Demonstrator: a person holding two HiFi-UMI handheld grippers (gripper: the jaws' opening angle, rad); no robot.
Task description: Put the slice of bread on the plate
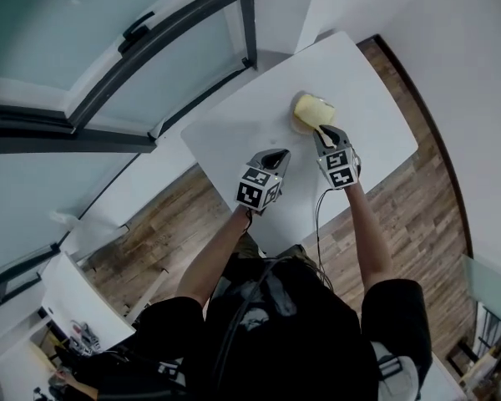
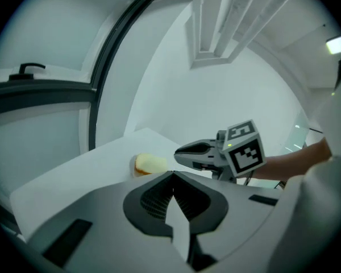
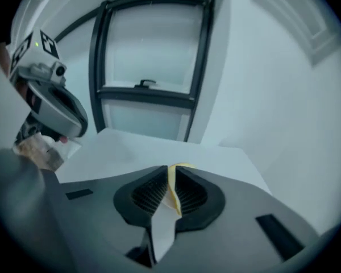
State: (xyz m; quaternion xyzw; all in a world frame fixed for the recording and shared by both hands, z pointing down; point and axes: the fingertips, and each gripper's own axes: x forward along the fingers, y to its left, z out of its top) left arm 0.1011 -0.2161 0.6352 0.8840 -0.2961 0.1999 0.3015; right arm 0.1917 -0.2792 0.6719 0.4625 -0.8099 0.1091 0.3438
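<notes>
A thin pale-yellow slice of bread (image 3: 173,191) stands edge-on between the jaws of my right gripper (image 3: 171,178), which is shut on it. In the head view that gripper (image 1: 320,131) hovers just in front of a small white plate (image 2: 133,165) near the far side of the white table (image 1: 234,132). A yellow piece of bread (image 1: 312,109) lies on the plate. From the left gripper view the right gripper (image 2: 181,151) hangs to the right of that bread (image 2: 150,164). My left gripper (image 1: 275,154) is shut with nothing in it, held above the table's middle.
A dark-framed window (image 1: 150,48) with a handle runs along the far left of the table. A white wall (image 1: 451,48) stands to the right. Wooden floor (image 1: 175,215) shows past the table's near edge and its right edge.
</notes>
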